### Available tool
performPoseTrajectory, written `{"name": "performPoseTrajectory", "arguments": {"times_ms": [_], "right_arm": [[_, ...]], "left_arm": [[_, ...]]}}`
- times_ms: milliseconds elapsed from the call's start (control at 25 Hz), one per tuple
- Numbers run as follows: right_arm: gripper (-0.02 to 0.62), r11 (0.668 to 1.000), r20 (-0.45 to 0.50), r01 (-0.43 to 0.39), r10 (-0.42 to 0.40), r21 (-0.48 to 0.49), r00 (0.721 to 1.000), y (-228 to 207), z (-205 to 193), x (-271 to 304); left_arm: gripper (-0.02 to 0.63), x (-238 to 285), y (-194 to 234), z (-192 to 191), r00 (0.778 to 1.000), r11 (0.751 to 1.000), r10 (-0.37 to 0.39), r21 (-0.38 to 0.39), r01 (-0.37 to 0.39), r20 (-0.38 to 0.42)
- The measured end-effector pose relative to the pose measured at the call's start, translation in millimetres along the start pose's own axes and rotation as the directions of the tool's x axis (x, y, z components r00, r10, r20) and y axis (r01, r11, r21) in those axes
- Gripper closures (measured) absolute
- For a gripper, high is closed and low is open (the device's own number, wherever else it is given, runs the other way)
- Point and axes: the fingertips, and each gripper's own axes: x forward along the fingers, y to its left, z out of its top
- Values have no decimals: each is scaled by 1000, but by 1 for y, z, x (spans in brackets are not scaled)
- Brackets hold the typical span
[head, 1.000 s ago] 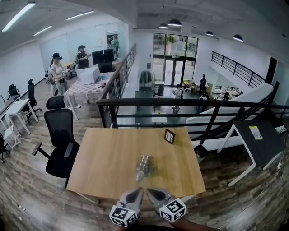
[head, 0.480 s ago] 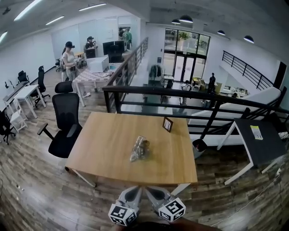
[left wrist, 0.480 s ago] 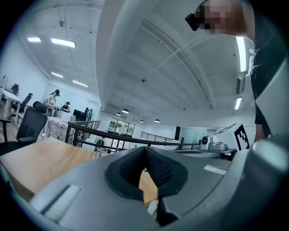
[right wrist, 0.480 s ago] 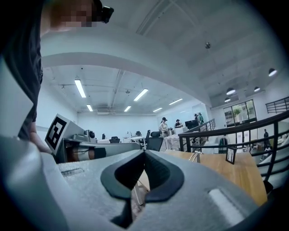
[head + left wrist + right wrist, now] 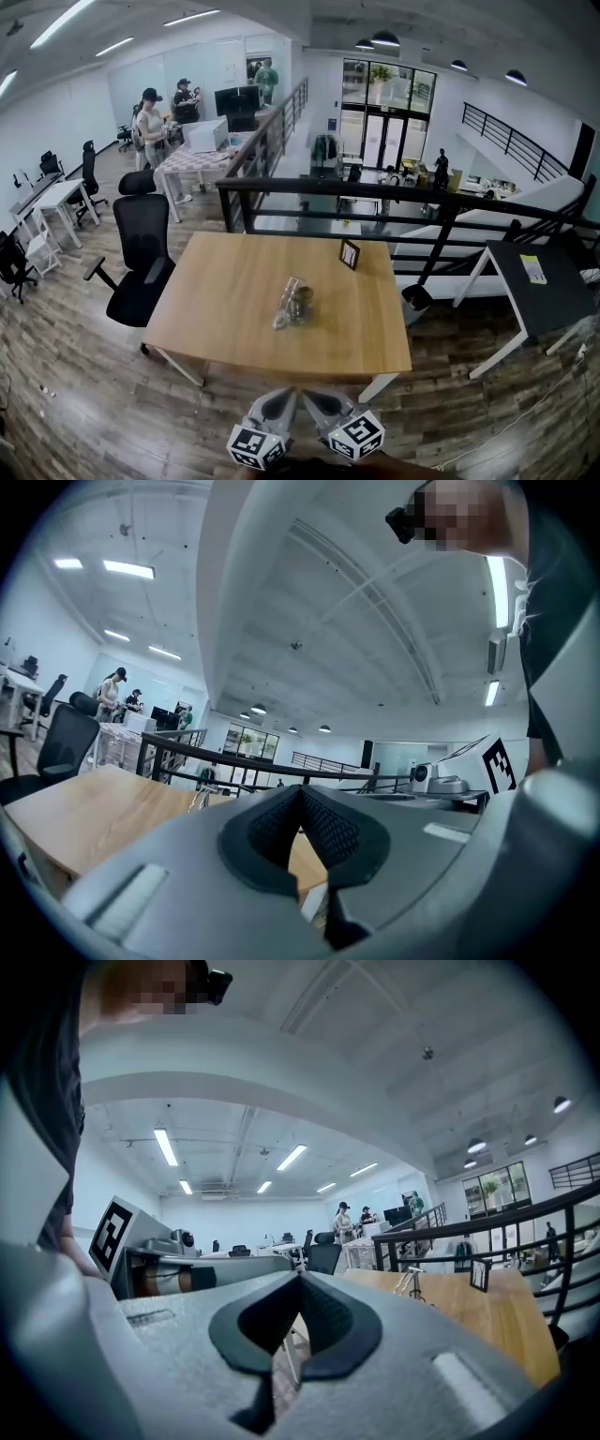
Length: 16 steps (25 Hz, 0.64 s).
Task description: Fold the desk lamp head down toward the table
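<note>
light tan table (image 5: 234, 305), black office chair (image 5: 141, 248)

Wooden table (image 5: 234, 309) fills centre of view, on plank floor (image 5: 84, 412). Near table's middle sits the desk lamp (image 5: 294, 303), small & metallic; its pose is too small to make out. Approx 1 o'clock from it, well apart & near far edge, stands a small dark-framed card (image 5: 350, 254). Black office chair (image 5: 141, 267) at 9 o'clock, just beside table's left edge. Black railing (image 5: 375, 202) runs across at 12 o'clock, behind table. Dark desk (image 5: 539, 300) at 3 o'clock w/ pale sheet (image 5: 532, 270) on top. At 6 o'clock, L gripper (image 5: 284, 397) & R gripper (image 5: 311, 397) side by side, tips close together, short of table's near edge. People (image 5: 150, 122) stand far off at 10–11 o'clock.
</note>
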Motion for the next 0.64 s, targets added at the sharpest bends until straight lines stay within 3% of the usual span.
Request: {"name": "performPoseTrajectory", "arguments": {"times_ms": [280,640], "right_arm": [[594,1000,7,12,-12,3,1000,5,2,-10],[594,1000,18,22,-22,-1,1000,4,4,-26]], "left_arm": [[604,-6,-16,6,1000,1000,-21,-21,21,-19],[604,-7,-23,1,1000,1000,-8,7,8,8]]}}
